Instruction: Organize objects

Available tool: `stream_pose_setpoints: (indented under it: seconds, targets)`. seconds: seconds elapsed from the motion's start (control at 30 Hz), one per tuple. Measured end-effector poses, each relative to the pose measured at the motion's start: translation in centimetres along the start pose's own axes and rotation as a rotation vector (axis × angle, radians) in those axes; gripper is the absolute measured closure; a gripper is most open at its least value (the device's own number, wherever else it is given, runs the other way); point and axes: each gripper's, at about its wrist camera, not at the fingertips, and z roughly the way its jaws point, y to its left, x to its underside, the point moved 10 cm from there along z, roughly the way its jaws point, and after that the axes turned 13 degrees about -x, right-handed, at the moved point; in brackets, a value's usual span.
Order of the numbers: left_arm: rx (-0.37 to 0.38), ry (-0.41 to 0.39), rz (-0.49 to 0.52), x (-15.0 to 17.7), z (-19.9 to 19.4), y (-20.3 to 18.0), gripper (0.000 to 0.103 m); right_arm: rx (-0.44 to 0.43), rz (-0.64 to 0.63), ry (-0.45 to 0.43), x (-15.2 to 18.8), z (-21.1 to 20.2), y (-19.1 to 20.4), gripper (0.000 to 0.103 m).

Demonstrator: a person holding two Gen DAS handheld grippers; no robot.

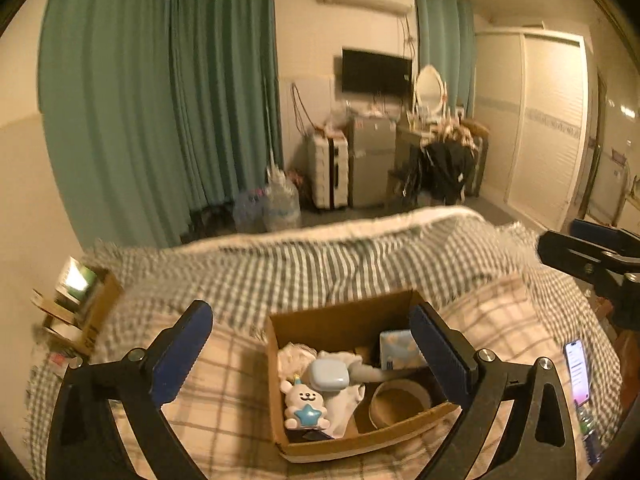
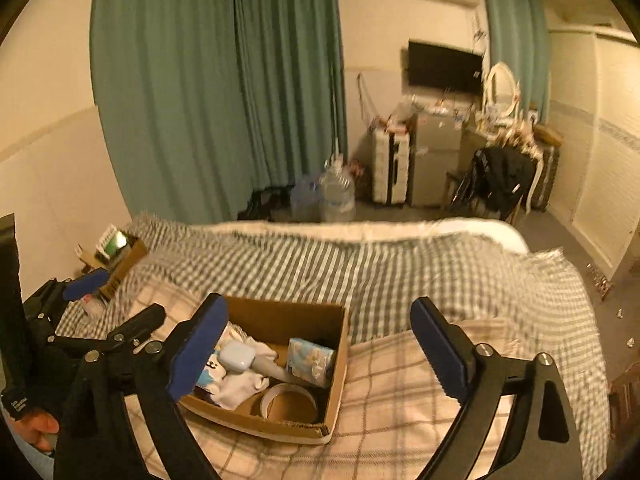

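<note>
An open cardboard box (image 1: 344, 322) (image 2: 338, 364) sits on the plaid bed. It holds a white bear toy with a blue star (image 1: 305, 406), a pale blue case (image 1: 328, 374) (image 2: 237, 355), white cloth (image 2: 244, 386), a blue printed packet (image 1: 398, 350) (image 2: 311, 360) and a tape roll (image 1: 400, 402) (image 2: 289, 402). My left gripper (image 1: 312, 352) is open and empty, above the box. My right gripper (image 2: 320, 354) is open and empty, over the box's right side. The left gripper also shows at the left of the right wrist view (image 2: 116, 304).
A second cardboard box (image 1: 86, 312) (image 2: 120, 254) stands at the bed's far left corner. A lit phone (image 1: 578, 372) lies at the bed's right edge. Beyond the bed are green curtains (image 1: 160, 92), water jugs (image 2: 336, 194), a suitcase (image 2: 390, 168) and a wardrobe (image 1: 548, 120).
</note>
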Motion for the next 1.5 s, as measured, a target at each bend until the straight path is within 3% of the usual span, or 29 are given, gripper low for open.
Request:
stream_pose_setpoints:
  seconds: [0.13, 0.27, 0.47, 0.57, 0.7, 0.83, 1.07, 1.5]
  targets:
    - [-0.032, -0.099, -0.032, -2.0, -4.8, 1.8, 0.000, 0.036, -0.033, -0.081, -1.1, -5.0, 1.5, 0.000]
    - [-0.034, -0.162, -0.064, -2.8, -8.6, 3.0, 0.000, 0.061, -0.037, -0.137, -1.1, -8.7, 2.7, 0.000]
    - [-0.044, -0.210, -0.095, -1.4, -11.9, 3.8, 0.000, 0.092, 0.004, -0.194, 1.8, -11.3, 3.0, 0.000]
    - [-0.067, -0.217, -0.107, 0.8, -12.3, 3.8, 0.000, 0.097, 0.035, -0.192, 4.2, -10.8, 2.8, 0.000]
    - [-0.119, -0.196, -0.098, 4.5, -11.5, 3.8, 0.000, 0.140, -0.034, -0.158, 7.2, -9.1, 3.2, 0.000]
    - [-0.096, -0.139, -0.089, 7.0, -9.9, 3.0, 0.000, 0.141, -0.063, -0.133, 9.5, -7.2, 3.1, 0.000]
    - [-0.111, -0.138, -0.047, 8.3, -9.3, 2.2, 0.000, 0.144, -0.054, -0.094, 11.3, -5.3, 2.4, 0.000]
    - [-0.091, -0.127, -0.077, 9.0, -9.3, 2.6, 0.000, 0.129, -0.049, -0.093, 11.5, -5.3, 2.9, 0.000]
